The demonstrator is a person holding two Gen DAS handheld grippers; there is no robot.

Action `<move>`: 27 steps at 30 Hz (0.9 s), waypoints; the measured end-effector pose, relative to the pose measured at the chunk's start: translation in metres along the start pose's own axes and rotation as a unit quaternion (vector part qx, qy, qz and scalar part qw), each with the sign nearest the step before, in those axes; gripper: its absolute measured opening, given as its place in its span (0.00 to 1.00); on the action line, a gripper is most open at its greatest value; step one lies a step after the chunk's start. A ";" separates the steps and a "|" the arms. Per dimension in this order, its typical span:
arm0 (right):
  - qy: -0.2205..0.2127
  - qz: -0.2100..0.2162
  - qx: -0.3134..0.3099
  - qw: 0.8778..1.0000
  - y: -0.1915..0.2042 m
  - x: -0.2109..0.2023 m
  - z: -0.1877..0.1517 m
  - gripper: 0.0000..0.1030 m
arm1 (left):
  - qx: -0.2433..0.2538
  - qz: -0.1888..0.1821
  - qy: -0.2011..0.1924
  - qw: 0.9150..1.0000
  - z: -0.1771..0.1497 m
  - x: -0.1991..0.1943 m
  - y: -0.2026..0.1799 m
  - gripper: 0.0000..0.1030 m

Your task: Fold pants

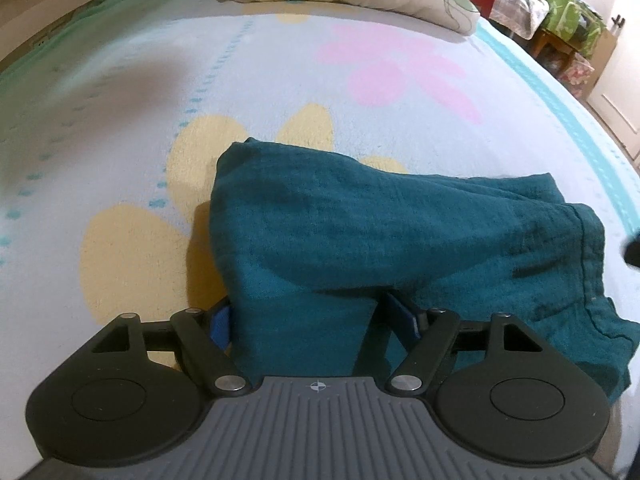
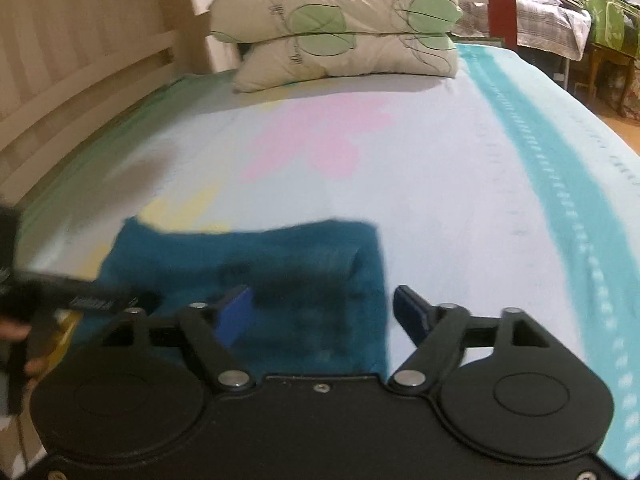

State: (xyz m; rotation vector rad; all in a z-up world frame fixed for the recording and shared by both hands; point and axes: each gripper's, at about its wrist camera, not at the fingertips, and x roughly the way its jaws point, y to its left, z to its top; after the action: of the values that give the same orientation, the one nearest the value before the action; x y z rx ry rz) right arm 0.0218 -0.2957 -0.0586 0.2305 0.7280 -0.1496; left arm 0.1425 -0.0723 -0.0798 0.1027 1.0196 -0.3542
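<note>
two stacked leaf-print pillows [image 2: 336, 36] on a flowered bedsheet [image 2: 440, 184]; wooden headboard [image 2: 80, 60] beside.

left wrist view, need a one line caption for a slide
Open left gripper straddling a fold of the teal pants, which lie folded on a flowered bedsheet.

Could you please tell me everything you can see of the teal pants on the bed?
The pants are dark teal, of a soft, crinkled woven-looking cloth, folded into a compact bundle with a stitched hem at its right end. They lie on the flowered bedsheet, well short of the pillows. A fold of cloth stands between the fingers of the open left tool; the open right tool hangs above them, apparently not touching.
</note>
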 end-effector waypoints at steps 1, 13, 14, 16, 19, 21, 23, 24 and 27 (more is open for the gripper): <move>0.011 0.000 0.000 1.000 -0.005 0.011 0.004 0.79 | 0.001 0.001 0.001 1.000 0.000 0.000 0.000 0.71; 0.089 0.119 0.078 0.986 -0.042 0.075 0.002 0.74 | -0.008 -0.023 -0.002 1.000 0.002 0.001 0.003 0.67; 0.094 0.124 0.075 0.985 -0.040 0.077 0.003 0.67 | -0.016 -0.024 -0.004 1.000 0.003 0.001 0.004 0.59; 0.094 0.119 0.046 0.987 -0.032 0.079 0.008 0.57 | -0.034 -0.010 -0.021 0.999 0.002 -0.004 0.003 0.34; 0.088 0.110 0.014 0.990 -0.020 0.073 0.013 0.36 | -0.035 0.041 -0.047 0.997 -0.001 -0.015 -0.007 0.16; 0.080 0.091 -0.019 0.992 -0.006 0.066 0.018 0.31 | 0.003 0.086 -0.066 0.994 -0.004 -0.025 -0.021 0.11; 0.067 0.086 -0.039 0.993 0.008 0.056 0.019 0.27 | 0.036 0.114 -0.086 0.989 -0.007 -0.036 -0.029 0.10; 0.061 0.088 -0.044 0.993 0.013 0.053 0.022 0.27 | 0.039 0.118 -0.092 0.988 -0.008 -0.041 -0.028 0.10; 0.044 0.106 -0.042 0.992 0.031 0.049 0.034 0.26 | 0.015 0.119 -0.097 0.988 -0.005 -0.055 -0.013 0.10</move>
State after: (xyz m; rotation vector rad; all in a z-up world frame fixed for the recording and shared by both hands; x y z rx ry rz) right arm 0.0866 -0.2774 -0.0622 0.2340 0.7904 0.0948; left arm 0.1081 -0.0696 -0.0349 0.2117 0.7989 -0.1578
